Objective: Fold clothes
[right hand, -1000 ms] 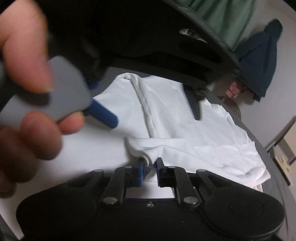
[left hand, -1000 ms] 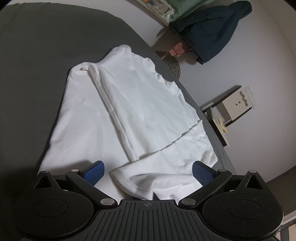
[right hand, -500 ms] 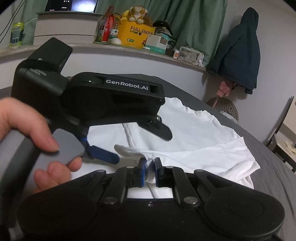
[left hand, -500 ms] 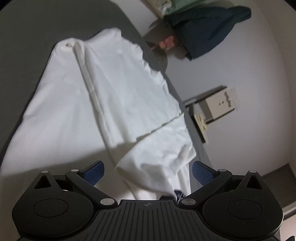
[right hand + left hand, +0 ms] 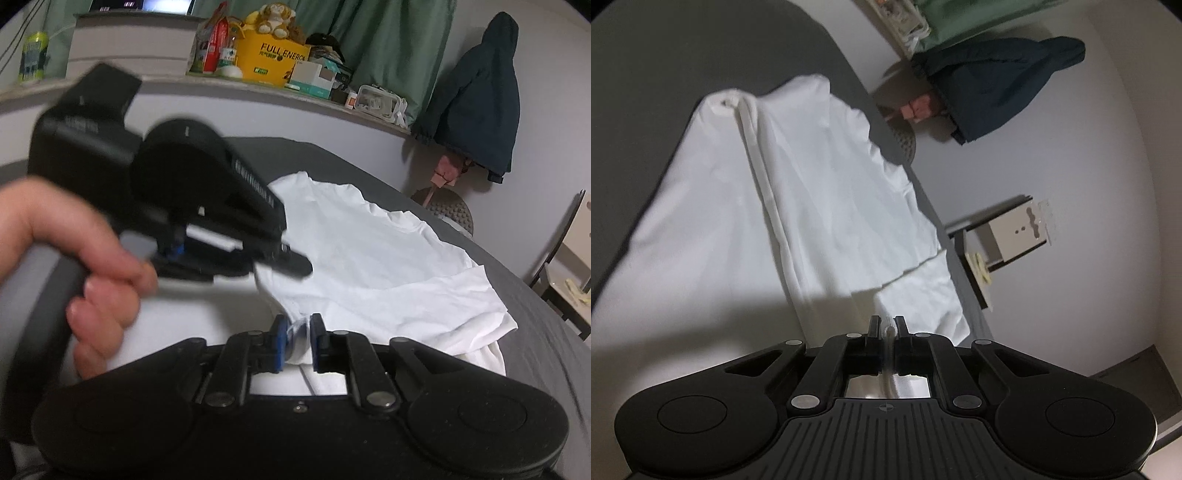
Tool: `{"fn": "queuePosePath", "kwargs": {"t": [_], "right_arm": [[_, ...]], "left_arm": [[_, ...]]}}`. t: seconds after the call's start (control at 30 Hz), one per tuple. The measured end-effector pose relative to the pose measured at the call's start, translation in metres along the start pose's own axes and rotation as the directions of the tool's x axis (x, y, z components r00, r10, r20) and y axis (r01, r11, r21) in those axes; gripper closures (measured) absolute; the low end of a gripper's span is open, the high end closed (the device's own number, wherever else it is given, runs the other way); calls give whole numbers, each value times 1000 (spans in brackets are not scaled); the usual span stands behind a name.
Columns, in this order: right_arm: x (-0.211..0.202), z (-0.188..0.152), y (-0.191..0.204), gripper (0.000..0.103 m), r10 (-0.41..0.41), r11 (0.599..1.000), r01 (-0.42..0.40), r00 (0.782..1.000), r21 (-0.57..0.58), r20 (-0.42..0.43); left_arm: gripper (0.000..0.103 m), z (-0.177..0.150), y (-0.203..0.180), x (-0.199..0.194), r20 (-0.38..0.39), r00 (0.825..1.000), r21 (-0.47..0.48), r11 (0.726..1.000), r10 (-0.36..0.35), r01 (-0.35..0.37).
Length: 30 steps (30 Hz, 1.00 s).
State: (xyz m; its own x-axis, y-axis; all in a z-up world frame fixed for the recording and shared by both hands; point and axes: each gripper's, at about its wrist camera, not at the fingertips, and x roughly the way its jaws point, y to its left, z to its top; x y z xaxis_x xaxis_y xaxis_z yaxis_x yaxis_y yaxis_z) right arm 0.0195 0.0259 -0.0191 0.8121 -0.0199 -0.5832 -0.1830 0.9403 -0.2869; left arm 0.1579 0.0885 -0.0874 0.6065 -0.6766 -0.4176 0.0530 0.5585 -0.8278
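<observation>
1. left gripper (image 5: 885, 328) and right gripper (image 5: 297, 338) are each clamped on a near edge of the white t-shirt (image 5: 827, 206), which lies partly folded on the dark grey bed (image 5: 701, 55) ahead of them.
2. risk: either thin pinch may slip if pulled unevenly.
3. farther out, the layered side fold (image 5: 424, 280) could drag open; a navy jacket (image 5: 476, 99) hangs beyond.

Shirt (image 5: 831, 206): plain white, no print. Bed cover (image 5: 546, 332): dark grey. Right tongs (image 5: 296, 334): black body, blue pads. Hanging jacket (image 5: 480, 110): dark navy. Curtain (image 5: 388, 44): green. Box (image 5: 271, 59) on shelf: yellow, dark lettering.
</observation>
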Motion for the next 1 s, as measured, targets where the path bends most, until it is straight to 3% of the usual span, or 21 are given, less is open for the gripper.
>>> {"fn": "queuePosePath", "kwargs": {"t": [0.03, 0.1, 0.17, 0.2, 0.3, 0.47, 0.6, 0.67, 0.8, 0.9, 0.97, 1.0], "right_arm": [[3, -2, 3, 66, -7, 1000, 7, 1000, -15, -7], [11, -4, 9, 67, -16, 999, 15, 1000, -43, -21], [19, -6, 13, 80, -15, 998, 12, 999, -65, -36], [19, -5, 13, 96, -18, 998, 16, 999, -65, -32], [11, 0, 12, 96, -21, 998, 21, 1000, -60, 1], [-20, 10, 25, 96, 48, 992, -37, 995, -122, 85], [-19, 11, 37, 96, 133, 987, -128, 990, -98, 47], [-12, 7, 43, 96, 169, 982, -168, 986, -86, 9], [9, -1, 37, 96, 258, 966, -260, 963, -9, -80], [7, -13, -7, 92, 297, 948, -288, 954, 135, -49], [5, -21, -39, 78, 317, 924, -304, 948, 233, -20], [4, -26, -54, 61, 326, 908, -312, 945, 280, -5]], "left_arm": [[98, 1, 0, -1, 5, 1000, 4, 1000, 1, -1], [98, 2, -1, -2, 13, 1000, 15, 1000, 6, -6], [98, 2, -1, -4, 20, 1000, 19, 1000, 8, -8], [99, 3, -2, -5, 29, 1000, 21, 1000, 10, -11], [99, 8, -6, -17, 64, 998, 49, 999, 18, -21], [99, 20, -11, -51, 126, 990, 129, 988, 64, -80], [99, 22, -10, -62, 114, 980, 198, 963, 164, -184], [99, 20, -12, -61, 104, 964, 258, 930, 244, -263], [99, 16, -12, -46, 25, 934, 327, 880, 356, -345], [98, 11, -10, -32, -11, 881, 387, 814, 474, -433], [98, 12, -10, -31, 7, 843, 393, 773, 539, -498], [98, 13, -10, -33, 15, 835, 379, 770, 550, -513]]}}
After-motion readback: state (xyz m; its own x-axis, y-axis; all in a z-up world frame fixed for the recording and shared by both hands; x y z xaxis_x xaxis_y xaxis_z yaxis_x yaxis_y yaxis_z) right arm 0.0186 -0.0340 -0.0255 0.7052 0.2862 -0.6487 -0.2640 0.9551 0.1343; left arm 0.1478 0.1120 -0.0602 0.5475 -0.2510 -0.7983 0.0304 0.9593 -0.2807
